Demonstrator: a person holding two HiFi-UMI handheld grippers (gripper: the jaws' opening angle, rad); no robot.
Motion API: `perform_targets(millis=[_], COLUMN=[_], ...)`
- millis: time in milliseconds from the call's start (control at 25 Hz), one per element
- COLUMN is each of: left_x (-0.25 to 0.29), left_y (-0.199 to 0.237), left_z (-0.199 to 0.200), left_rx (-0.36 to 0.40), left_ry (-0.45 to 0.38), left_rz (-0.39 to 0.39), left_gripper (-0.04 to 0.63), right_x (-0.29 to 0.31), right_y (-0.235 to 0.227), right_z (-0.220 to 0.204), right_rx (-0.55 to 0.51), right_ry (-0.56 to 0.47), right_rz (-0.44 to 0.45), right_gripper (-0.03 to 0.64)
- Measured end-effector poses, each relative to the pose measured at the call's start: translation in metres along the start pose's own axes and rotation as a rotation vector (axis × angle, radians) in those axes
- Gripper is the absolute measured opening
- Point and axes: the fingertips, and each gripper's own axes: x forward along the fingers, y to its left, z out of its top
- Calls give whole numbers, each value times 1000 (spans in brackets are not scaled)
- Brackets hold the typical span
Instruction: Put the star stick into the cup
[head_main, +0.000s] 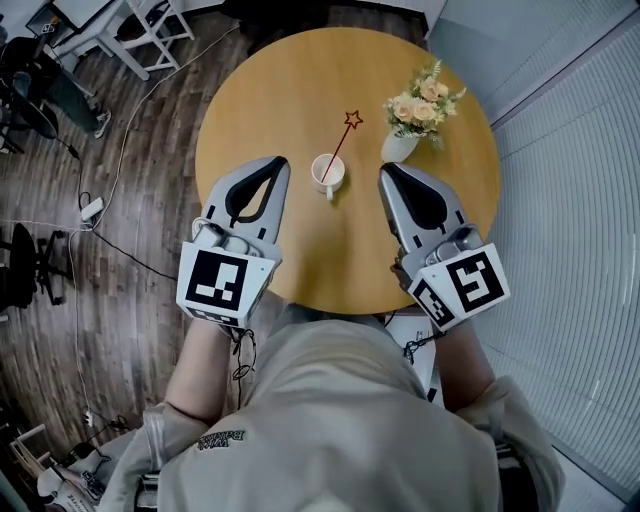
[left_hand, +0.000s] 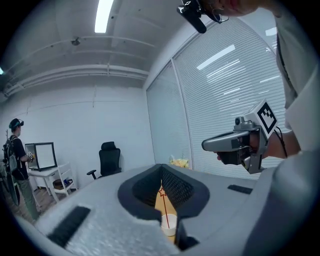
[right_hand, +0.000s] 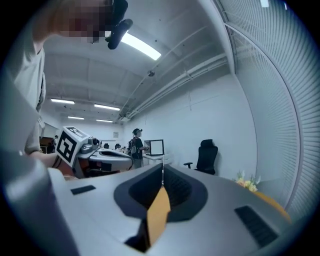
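A white cup (head_main: 327, 172) stands near the middle of the round wooden table (head_main: 260, 90). The thin red star stick (head_main: 341, 144) rests with its lower end in the cup and leans up to the far right, its star (head_main: 352, 119) beyond the rim. My left gripper (head_main: 277, 161) is shut and empty, just left of the cup. My right gripper (head_main: 385, 169) is shut and empty, to the cup's right. In the left gripper view the cup (left_hand: 168, 222) and stick (left_hand: 161, 202) show through the gap below the closed jaws of the left gripper (left_hand: 161, 167). The right gripper (right_hand: 162, 167) view shows only bare table.
A white vase (head_main: 398, 148) of pale flowers (head_main: 424, 105) stands right of the cup, just beyond the right gripper's tip. Cables (head_main: 100, 210) and chairs (head_main: 150, 25) lie on the floor to the left. A slatted wall (head_main: 580, 200) runs along the right. A person (left_hand: 17, 150) stands at a far desk.
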Motion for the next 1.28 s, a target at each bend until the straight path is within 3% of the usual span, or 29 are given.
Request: perform_targets(millis=[120, 280, 840, 1280], left_x=[-13, -37, -57, -64], left_y=[-2, -9, -40, -37], left_z=[21, 38, -6, -9], left_rx=[-25, 24, -30, 7], left_ry=[-52, -114, -1, -4], left_rz=[17, 39, -2, -24], left_gripper=[21, 21, 21, 21], right_x=[-13, -34, -53, -46], right_y=[11, 26, 49, 56], right_z=[7, 11, -14, -19], right_rx=[-37, -55, -25, -80], right_ry=[5, 25, 108, 138], right_rz=[22, 30, 56, 42], right_gripper=[34, 34, 34, 34])
